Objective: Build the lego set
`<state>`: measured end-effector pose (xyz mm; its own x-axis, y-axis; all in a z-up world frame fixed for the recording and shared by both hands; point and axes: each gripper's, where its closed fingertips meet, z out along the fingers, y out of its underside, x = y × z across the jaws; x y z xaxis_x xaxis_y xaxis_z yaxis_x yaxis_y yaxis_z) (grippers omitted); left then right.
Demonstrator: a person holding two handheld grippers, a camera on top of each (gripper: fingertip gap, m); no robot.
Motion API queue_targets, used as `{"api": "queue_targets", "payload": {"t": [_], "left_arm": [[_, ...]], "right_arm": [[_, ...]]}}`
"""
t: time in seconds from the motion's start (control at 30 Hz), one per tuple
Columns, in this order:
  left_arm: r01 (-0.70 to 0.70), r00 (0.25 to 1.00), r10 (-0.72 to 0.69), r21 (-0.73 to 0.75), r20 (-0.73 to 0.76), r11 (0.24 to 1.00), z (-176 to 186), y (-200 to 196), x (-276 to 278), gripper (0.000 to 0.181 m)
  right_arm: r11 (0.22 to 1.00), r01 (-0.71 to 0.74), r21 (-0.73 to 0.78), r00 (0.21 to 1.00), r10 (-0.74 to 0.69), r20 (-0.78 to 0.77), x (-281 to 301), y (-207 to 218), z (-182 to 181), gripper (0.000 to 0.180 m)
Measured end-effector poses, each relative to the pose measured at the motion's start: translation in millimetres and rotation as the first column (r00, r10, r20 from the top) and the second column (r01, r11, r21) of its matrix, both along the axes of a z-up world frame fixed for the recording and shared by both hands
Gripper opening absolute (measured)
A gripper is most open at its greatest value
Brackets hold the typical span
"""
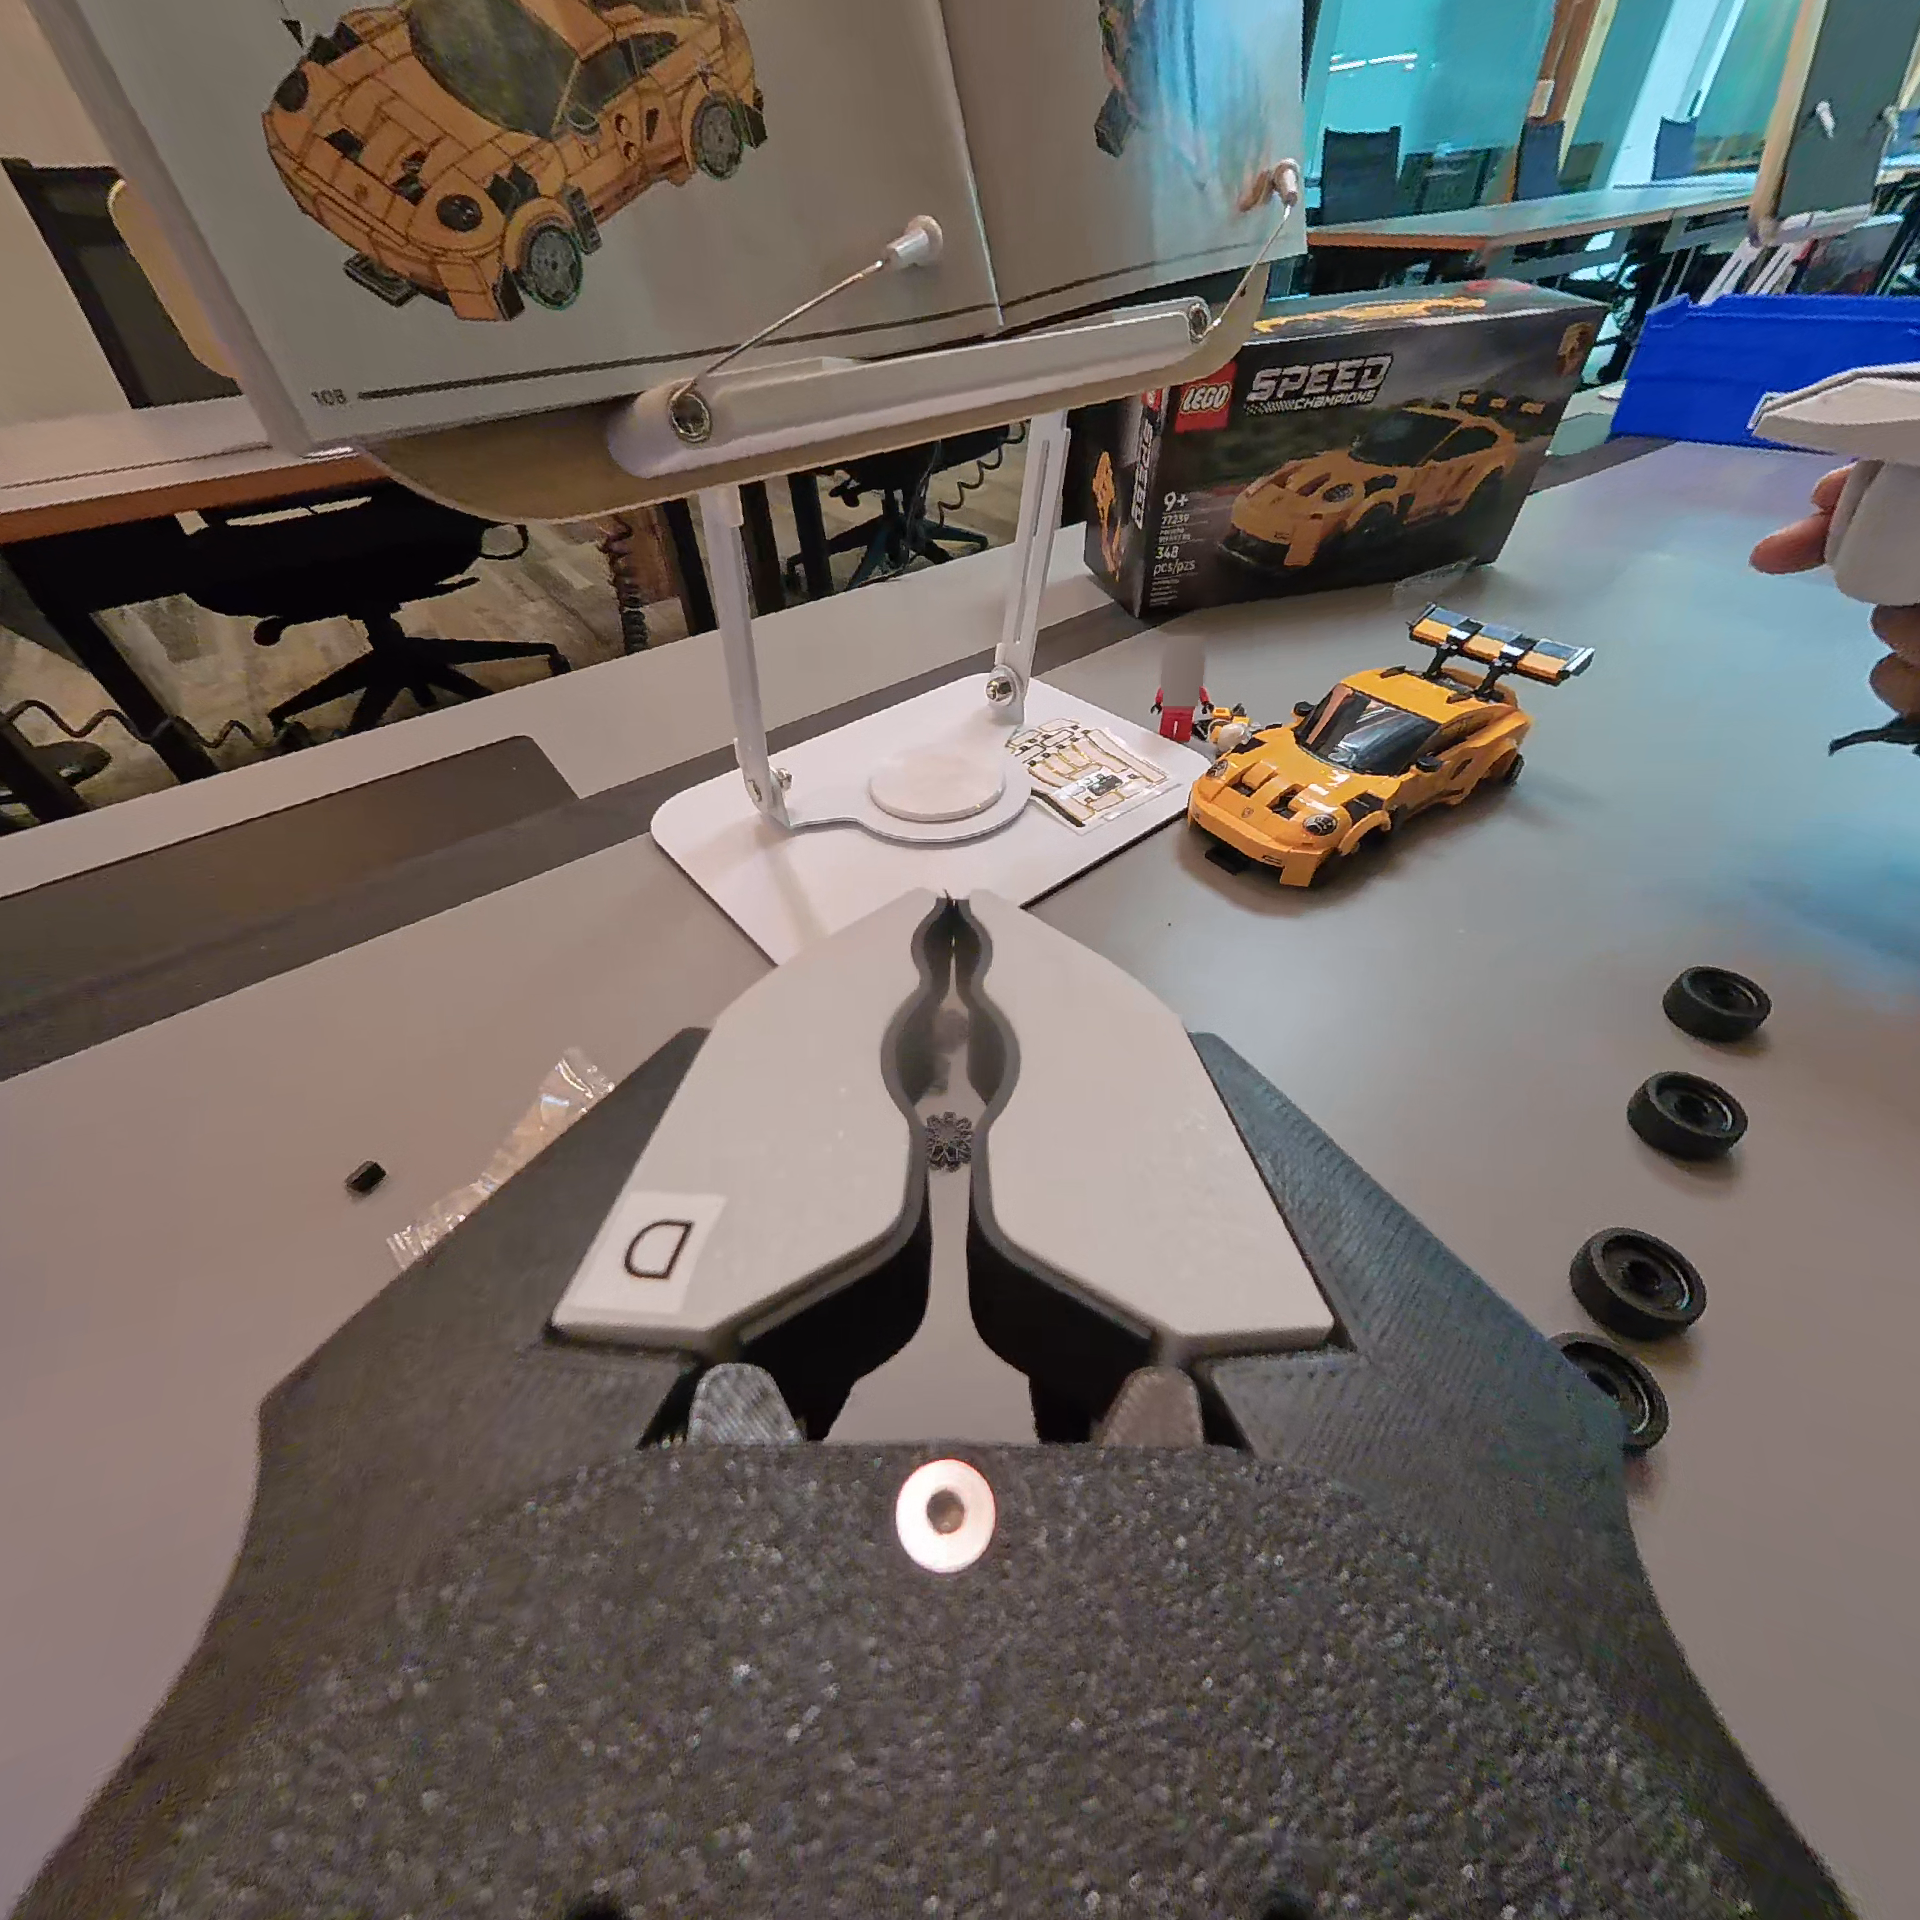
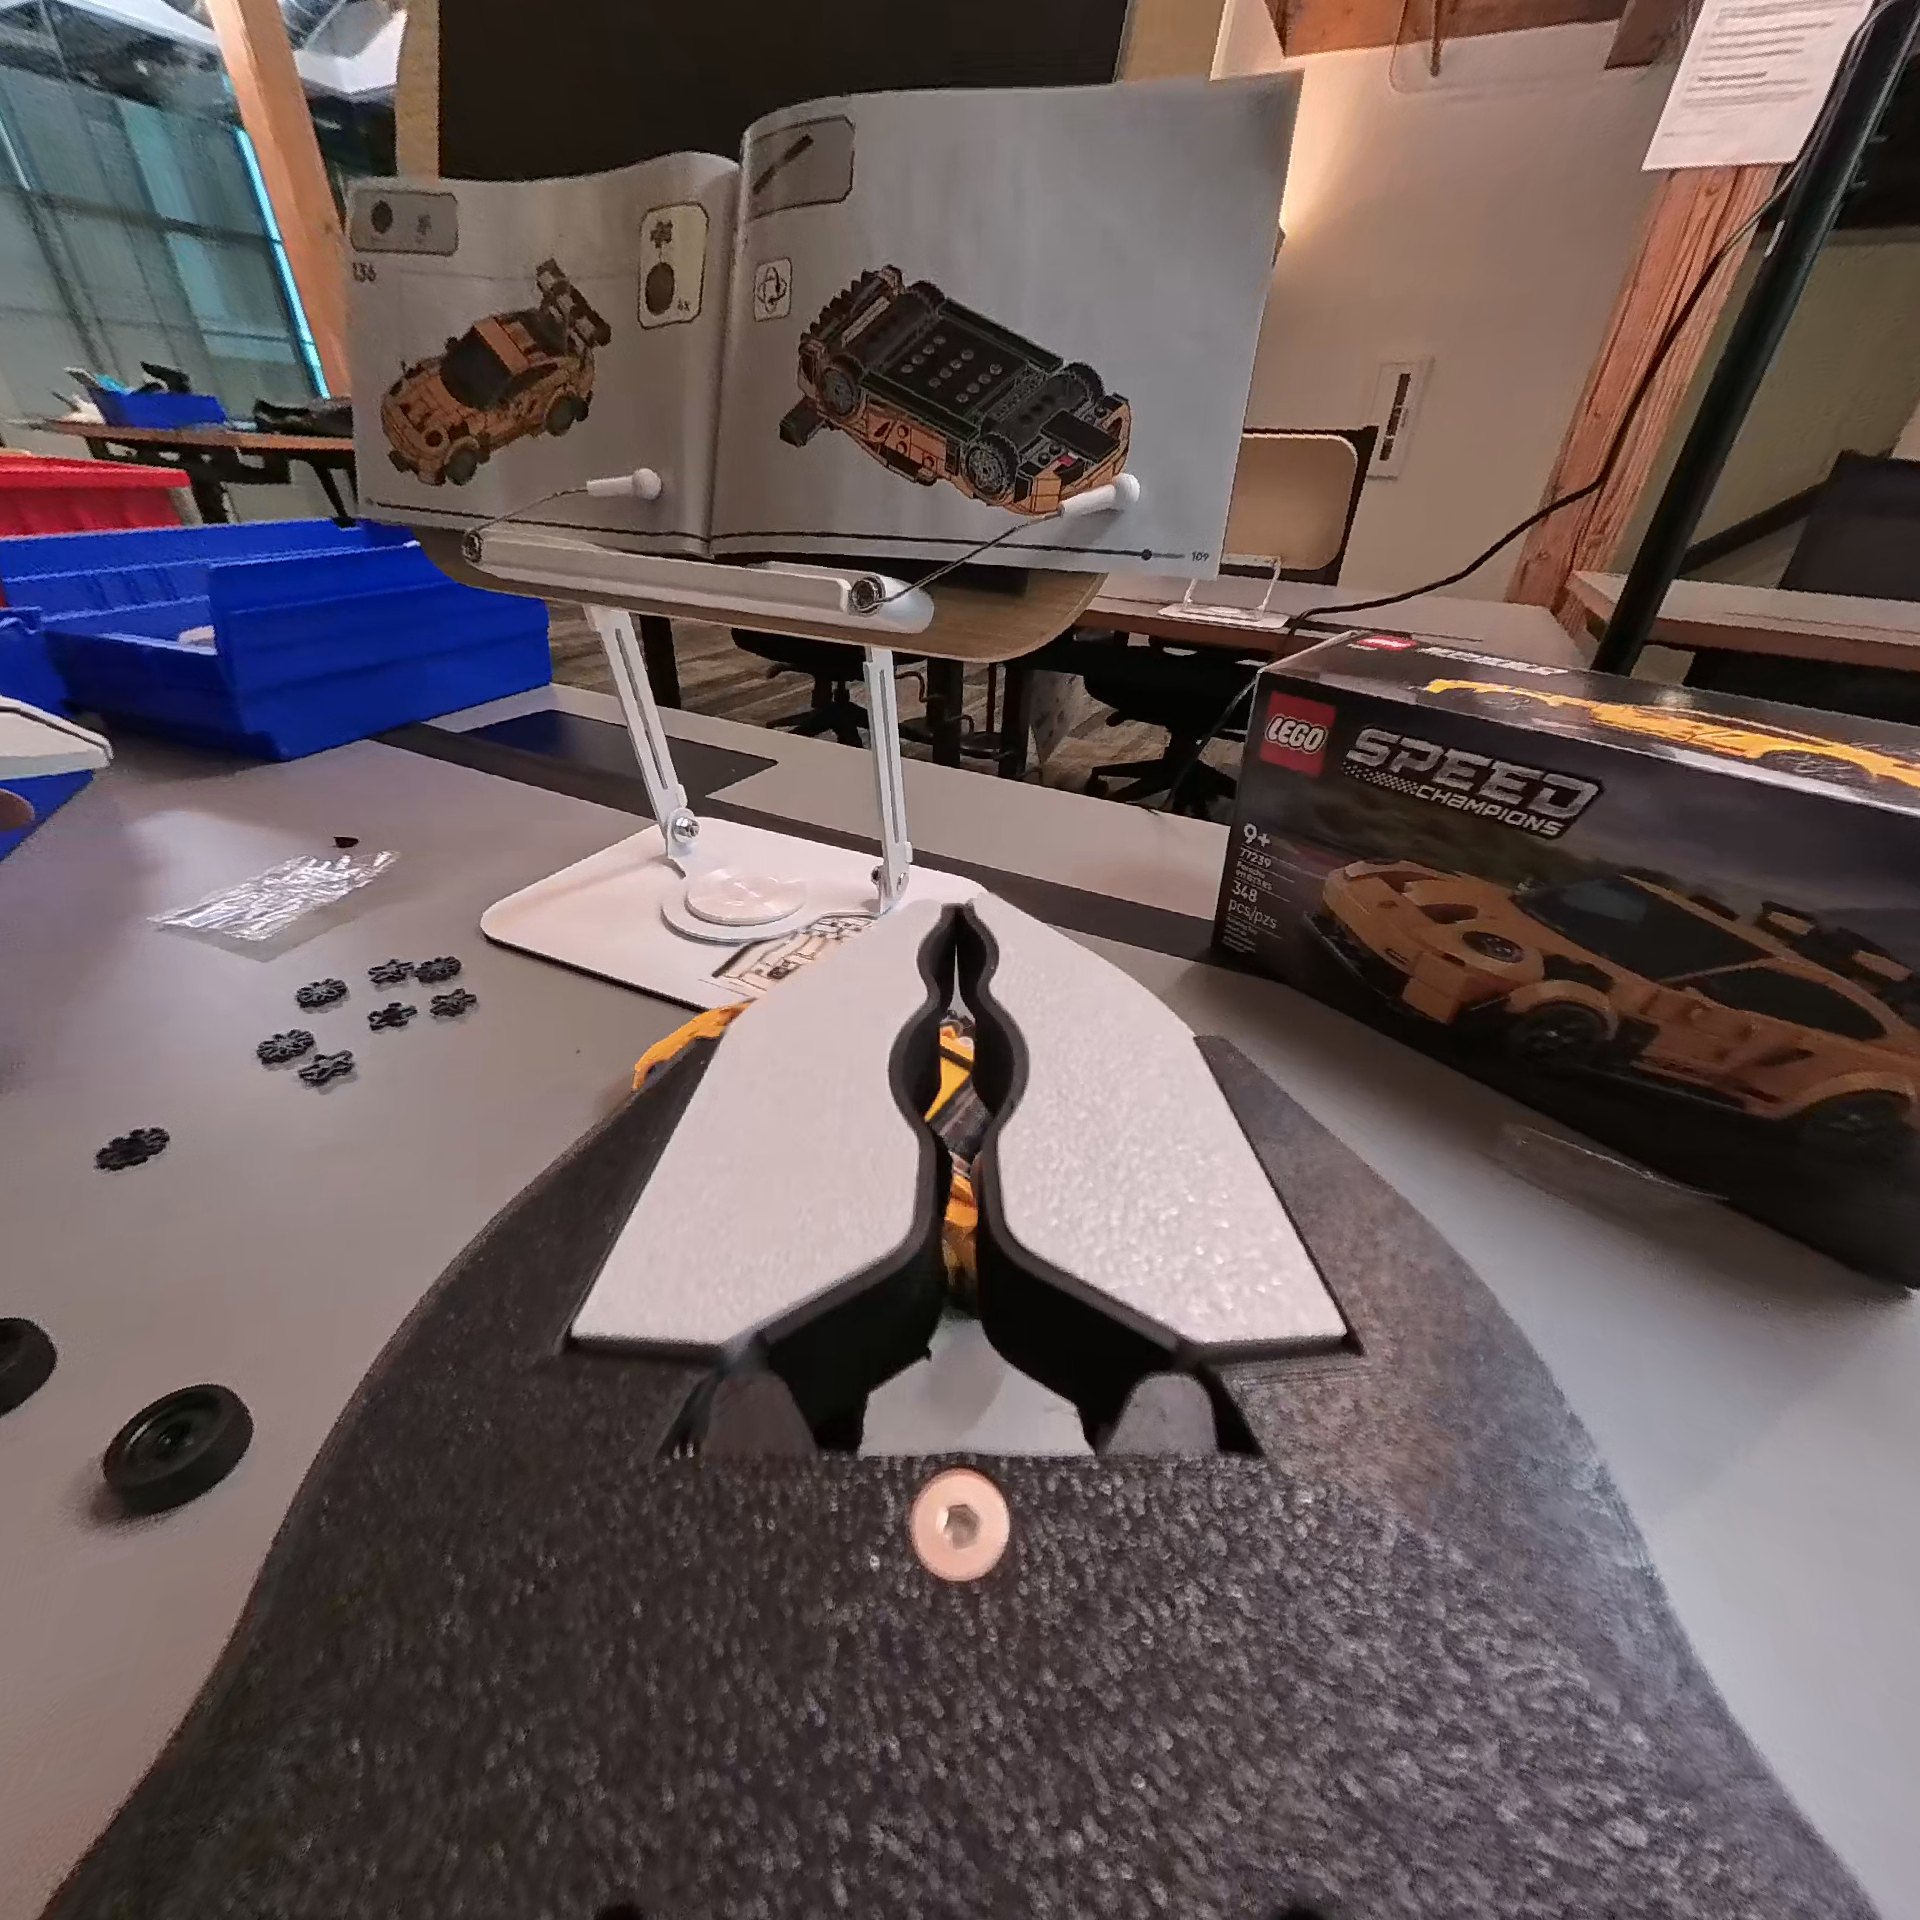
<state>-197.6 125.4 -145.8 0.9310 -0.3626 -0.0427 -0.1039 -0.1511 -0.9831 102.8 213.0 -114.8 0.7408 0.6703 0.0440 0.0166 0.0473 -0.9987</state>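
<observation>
The yellow Lego car with a rear wing stands on the grey table, without wheels. Several black tyres lie in a row to its near right. My left gripper is shut, and a small black spoked rim piece sits pinched in the narrow part between its fingers. My right gripper is shut and empty, and hovers over the car, which shows through its gap. Several more rim pieces lie on the table to the left. The right gripper also shows in the left wrist view, with a hand on it.
The open instruction booklet sits on a white stand at the back. The Lego box stands at the right, and blue bins at the left. A sticker sheet, a minifigure and an empty plastic bag lie nearby. My hands' fingertips stand some 30 cm from each other.
</observation>
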Motion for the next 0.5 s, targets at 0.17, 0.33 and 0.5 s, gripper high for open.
{"api": "queue_targets", "payload": {"t": [0.17,0.33,0.5], "left_arm": [[0.001,1.0,-0.001,0.018,-0.025,1.0,0.5,0.9,0.7,0.0],[0.005,0.999,-0.004,0.008,-0.045,1.0,-4.2,3.0,2.1,0.0],[-0.012,0.999,0.012,0.008,-0.041,1.0,-3.9,4.2,-3.0,0.003]], "right_arm": [[1.0,0.004,0.024,1.0,-0.004,0.009,1.5,-2.6,4.5,0.0],[1.0,0.006,0.014,1.0,-0.007,0.011,2.6,-0.7,2.2,0.0],[1.0,-0.004,-0.011,1.0,0.004,-0.007,0.6,1.3,-0.6,0.0]]}}
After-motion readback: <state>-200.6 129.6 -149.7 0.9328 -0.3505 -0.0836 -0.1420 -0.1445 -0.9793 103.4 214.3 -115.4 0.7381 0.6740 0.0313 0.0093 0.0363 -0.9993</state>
